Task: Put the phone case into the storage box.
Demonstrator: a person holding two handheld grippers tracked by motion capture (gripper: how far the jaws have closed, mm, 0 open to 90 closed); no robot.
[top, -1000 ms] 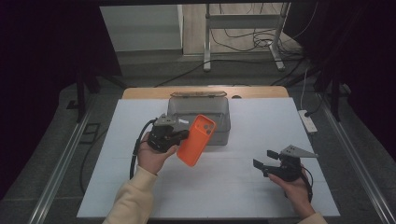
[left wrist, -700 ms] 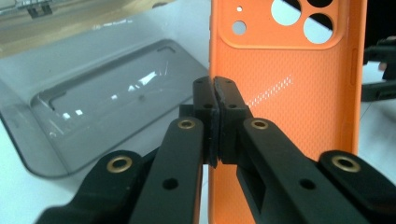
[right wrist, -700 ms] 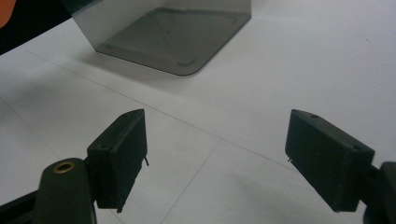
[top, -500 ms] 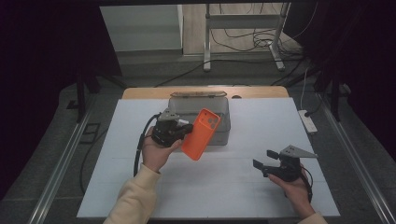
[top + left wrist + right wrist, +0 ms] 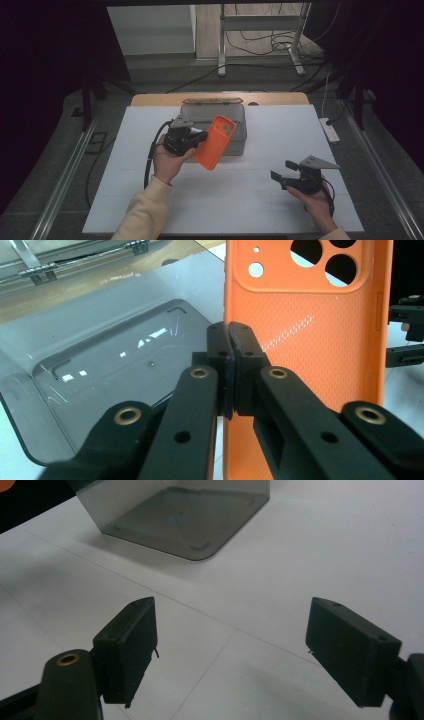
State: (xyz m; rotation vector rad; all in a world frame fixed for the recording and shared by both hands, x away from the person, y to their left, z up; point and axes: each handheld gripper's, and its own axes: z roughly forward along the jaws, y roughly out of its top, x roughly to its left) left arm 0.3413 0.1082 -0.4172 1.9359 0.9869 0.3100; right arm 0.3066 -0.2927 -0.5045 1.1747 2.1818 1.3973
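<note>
Two claws: left claw (image 5: 199, 137) pinches only the orange phone case's (image 5: 216, 141) thin edge above the grey box (image 5: 239, 131); it could twist loose. Right claw (image 5: 281, 171) gapes, lower right.

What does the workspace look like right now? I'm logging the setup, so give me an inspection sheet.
Surface: white table top, bare around the box.
Job's things: orange phone case held up, tilted, in front of the open grey translucent box; box lid hinged back.
Clutter: nothing seen.
Grippers: left gripper shut on the case's edge; right gripper open, low over the table.
Cables: black cable trails from the left gripper; a power strip lies beside the table.
Surroundings: dark room, metal stand with floor cables behind.
</note>
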